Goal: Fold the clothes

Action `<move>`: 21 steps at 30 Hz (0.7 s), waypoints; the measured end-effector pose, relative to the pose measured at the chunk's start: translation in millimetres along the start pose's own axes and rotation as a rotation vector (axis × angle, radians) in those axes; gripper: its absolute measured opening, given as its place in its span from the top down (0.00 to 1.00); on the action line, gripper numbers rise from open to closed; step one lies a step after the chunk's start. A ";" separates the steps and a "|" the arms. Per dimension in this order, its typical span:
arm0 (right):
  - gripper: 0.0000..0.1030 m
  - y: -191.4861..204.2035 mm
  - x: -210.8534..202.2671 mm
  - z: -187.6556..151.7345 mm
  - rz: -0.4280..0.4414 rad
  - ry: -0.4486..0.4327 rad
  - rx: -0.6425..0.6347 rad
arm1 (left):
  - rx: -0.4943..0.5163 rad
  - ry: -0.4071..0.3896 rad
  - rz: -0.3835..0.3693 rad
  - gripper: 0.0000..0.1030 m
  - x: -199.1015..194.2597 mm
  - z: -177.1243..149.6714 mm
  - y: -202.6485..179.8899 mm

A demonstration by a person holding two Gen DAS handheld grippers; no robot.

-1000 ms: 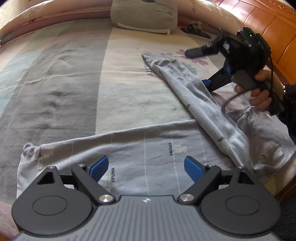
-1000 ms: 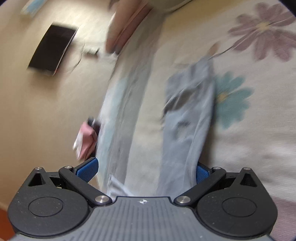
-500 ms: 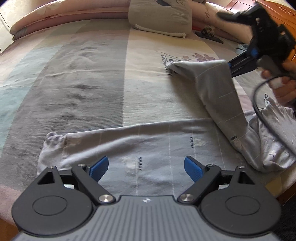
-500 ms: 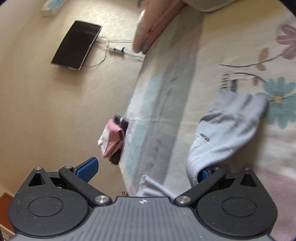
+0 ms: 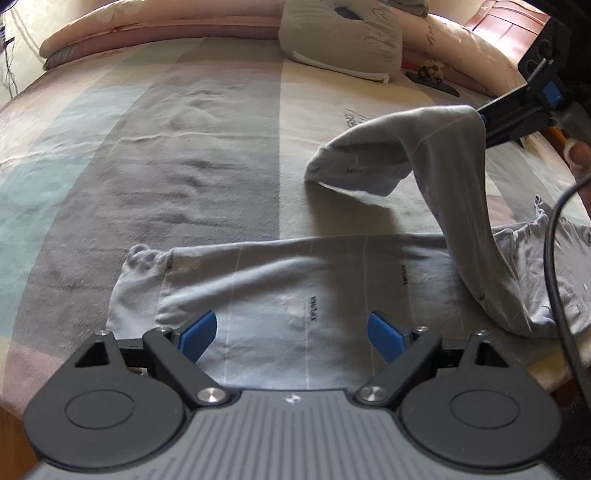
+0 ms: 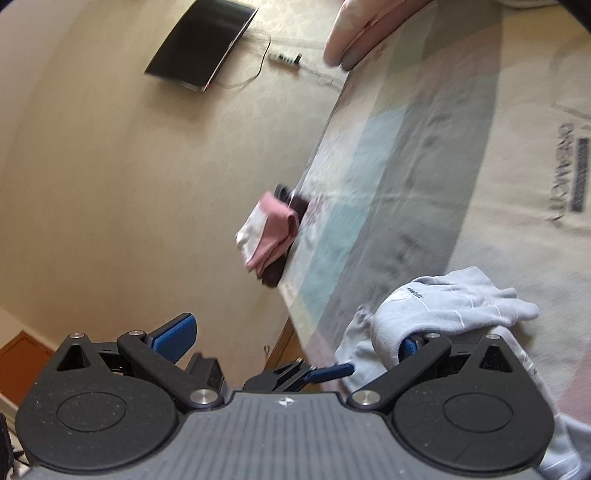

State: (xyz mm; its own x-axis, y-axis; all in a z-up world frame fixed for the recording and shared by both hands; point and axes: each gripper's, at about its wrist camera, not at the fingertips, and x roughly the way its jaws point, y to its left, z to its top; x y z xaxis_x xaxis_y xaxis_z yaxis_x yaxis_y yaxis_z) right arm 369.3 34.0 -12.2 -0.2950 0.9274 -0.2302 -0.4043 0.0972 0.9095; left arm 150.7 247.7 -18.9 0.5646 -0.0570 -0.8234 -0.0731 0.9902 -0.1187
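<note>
Grey trousers (image 5: 314,288) lie across the near edge of the bed. My left gripper (image 5: 291,325) hovers open just above the flat leg, with nothing between its blue pads. The other trouser leg (image 5: 443,155) is lifted off the bed in an arch, its cuff end still resting on the sheet. This leg hangs over one finger (image 5: 509,110) of the right gripper, seen at the right edge with a hand behind it. In the right wrist view my right gripper (image 6: 291,338) stands wide open, and the grey cloth (image 6: 443,306) is draped over its right finger only.
A grey pillow (image 5: 343,33) and rolled bedding lie at the head of the bed by the wooden headboard (image 5: 498,22). A small black object (image 5: 432,79) sits near the pillow. Folded pink clothes (image 6: 269,232) rest on the far bed edge. A cable (image 5: 554,258) hangs at right.
The right gripper has risen and swung over the bed, lifting the far trouser leg from flat into an arch. The left gripper drifted sideways along the flat leg and stayed open.
</note>
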 end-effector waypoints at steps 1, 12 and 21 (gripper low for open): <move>0.00 2.2 6.8 -1.6 0.002 0.014 -0.004 | -0.007 0.000 0.002 0.14 -1.0 -1.6 2.3; 0.00 -9.6 66.9 -22.8 0.002 0.149 0.038 | -0.089 0.012 -0.003 0.14 -2.4 -15.0 26.4; 0.00 -39.2 60.3 -35.1 -0.030 0.140 0.154 | -0.178 0.016 -0.076 0.14 1.8 -19.7 45.5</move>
State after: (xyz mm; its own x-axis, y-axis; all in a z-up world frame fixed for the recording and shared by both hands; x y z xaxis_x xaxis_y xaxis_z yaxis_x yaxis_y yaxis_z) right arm 337.0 73.4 -73.9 -0.4069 0.8648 -0.2941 -0.2810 0.1878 0.9412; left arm 132.1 290.1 -36.8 0.5608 -0.1338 -0.8170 -0.1764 0.9449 -0.2758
